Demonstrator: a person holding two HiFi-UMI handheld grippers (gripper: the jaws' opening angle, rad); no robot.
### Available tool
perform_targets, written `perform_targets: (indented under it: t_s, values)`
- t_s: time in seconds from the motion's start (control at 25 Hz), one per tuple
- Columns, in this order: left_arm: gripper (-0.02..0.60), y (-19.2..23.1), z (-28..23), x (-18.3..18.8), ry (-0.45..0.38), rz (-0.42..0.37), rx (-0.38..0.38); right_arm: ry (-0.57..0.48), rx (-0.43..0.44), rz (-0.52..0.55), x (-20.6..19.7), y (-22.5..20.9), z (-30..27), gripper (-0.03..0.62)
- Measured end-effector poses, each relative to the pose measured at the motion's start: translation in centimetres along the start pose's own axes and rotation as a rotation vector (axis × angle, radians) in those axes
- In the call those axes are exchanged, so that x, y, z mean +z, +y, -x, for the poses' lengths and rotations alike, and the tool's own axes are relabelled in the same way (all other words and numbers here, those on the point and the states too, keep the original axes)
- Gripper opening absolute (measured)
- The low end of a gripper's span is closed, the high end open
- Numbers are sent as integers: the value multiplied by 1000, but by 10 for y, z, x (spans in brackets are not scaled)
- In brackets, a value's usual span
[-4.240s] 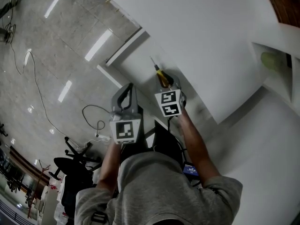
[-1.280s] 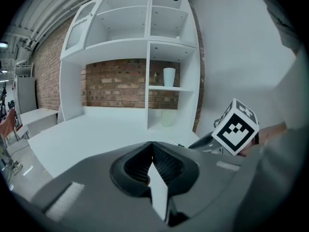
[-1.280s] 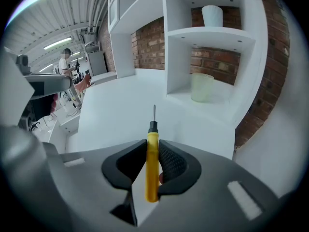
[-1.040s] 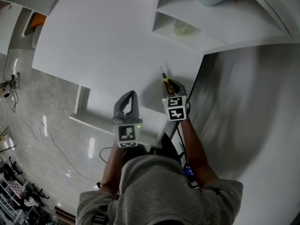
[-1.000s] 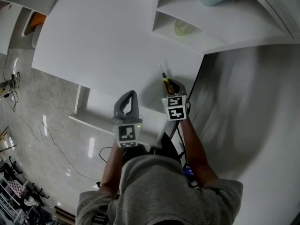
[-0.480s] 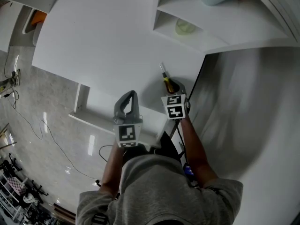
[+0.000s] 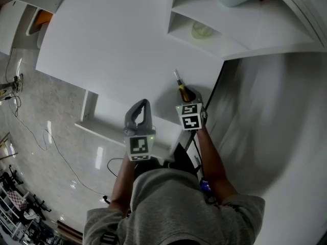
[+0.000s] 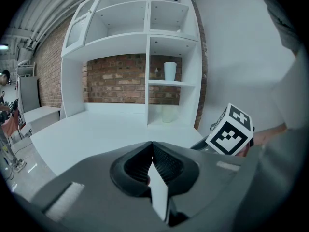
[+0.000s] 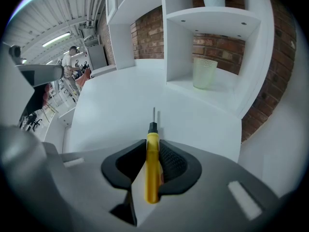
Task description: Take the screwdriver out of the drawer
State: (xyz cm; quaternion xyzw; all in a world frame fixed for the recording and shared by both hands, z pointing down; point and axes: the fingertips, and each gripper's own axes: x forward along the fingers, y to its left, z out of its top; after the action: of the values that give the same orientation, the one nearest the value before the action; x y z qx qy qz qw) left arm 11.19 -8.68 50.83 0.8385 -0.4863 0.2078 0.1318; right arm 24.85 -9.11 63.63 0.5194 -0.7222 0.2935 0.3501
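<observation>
A yellow-handled screwdriver point(image 9: 152, 164) with a black collar and thin metal shaft is clamped between the jaws of my right gripper point(image 9: 153, 151), its tip pointing away over the white tabletop point(image 9: 125, 105). In the head view the screwdriver point(image 7: 181, 89) sticks out ahead of the right gripper point(image 7: 187, 97), above the table near its right edge. My left gripper point(image 7: 140, 108) is beside it to the left, its jaws closed together with nothing between them point(image 8: 152, 153). The open white drawer point(image 7: 110, 122) lies below the table's front edge, under the left gripper.
A white shelving unit point(image 8: 149, 57) stands at the back of the table with a translucent cup point(image 9: 204, 73) in a low compartment and a white vessel point(image 8: 170, 70) on a shelf. A brick wall point(image 8: 113, 76) is behind. Cables lie on the glossy floor point(image 7: 46, 131).
The view has swung since the oldest frame, bringing the table and shelves into sight. Over the last second both grippers have stayed nearly still, the right still holding the screwdriver.
</observation>
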Motion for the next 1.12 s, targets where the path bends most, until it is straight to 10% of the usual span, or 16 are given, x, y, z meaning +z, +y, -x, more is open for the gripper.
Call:
perform_targets:
  t_s: [1.12]
  values:
    - [12,-2,43,33,-74,-39,58,-198,44,9,43,13,50,250]
